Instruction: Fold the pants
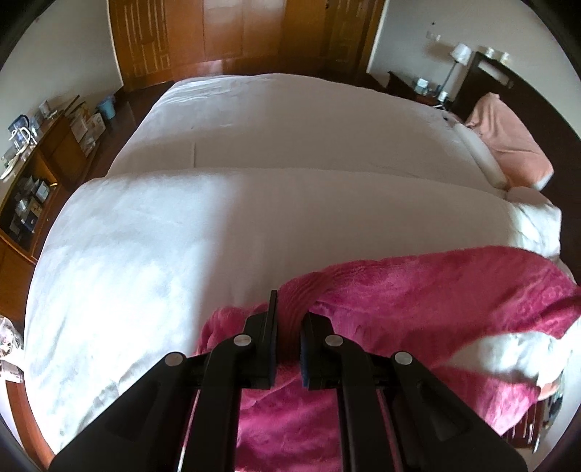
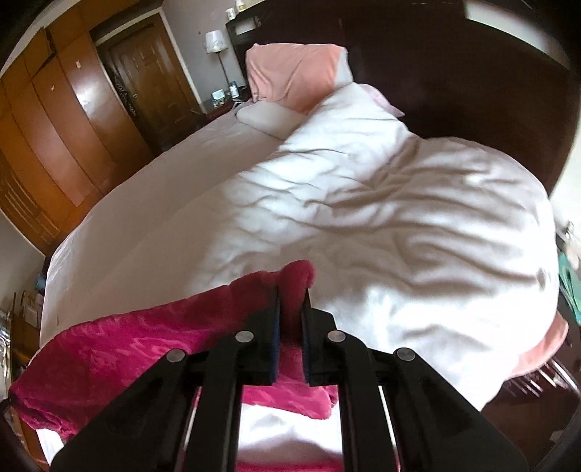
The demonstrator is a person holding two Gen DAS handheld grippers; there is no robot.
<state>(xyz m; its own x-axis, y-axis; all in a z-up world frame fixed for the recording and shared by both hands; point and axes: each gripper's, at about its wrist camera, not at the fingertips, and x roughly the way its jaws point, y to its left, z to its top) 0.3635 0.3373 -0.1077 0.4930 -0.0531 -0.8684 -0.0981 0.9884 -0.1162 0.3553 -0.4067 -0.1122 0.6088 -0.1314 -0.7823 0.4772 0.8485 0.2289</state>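
Magenta fleece fills the near edge of both wrist views: these are the pants (image 1: 417, 290), plush and faintly patterned, lying on a white duvet (image 1: 163, 236). Left gripper (image 1: 288, 319) has its black jaws clamped on a bunched fold of the fabric, blue pads pressed against the pile, and the cloth runs off to the right across the duvet and down below the fingers. Right gripper (image 2: 290, 308) is likewise closed on the pants (image 2: 127, 337), a rounded tuft of fleece poking out past the fingertips, while the rest of the garment trails away to the left of that view and sags beneath the jaws. No label, brand mark or readable writing shows on the fabric or on either tool.

Beyond the pants the rumpled duvet (image 2: 381, 225) spreads over a wide bed, with a smoother pale sheet (image 1: 290, 119) on its far half. Near the head end lie a white pillow (image 2: 265, 118) and a salmon-pink pillow (image 2: 294, 72) leaning against a dark headboard (image 2: 454, 72). A bedside lamp (image 2: 216, 43) with a white shade stands beside it. Farthest off are a wooden wardrobe (image 1: 225, 32) and, on the left, a low cabinet (image 1: 32, 170) cluttered with small boxes whose print is too blurred to read
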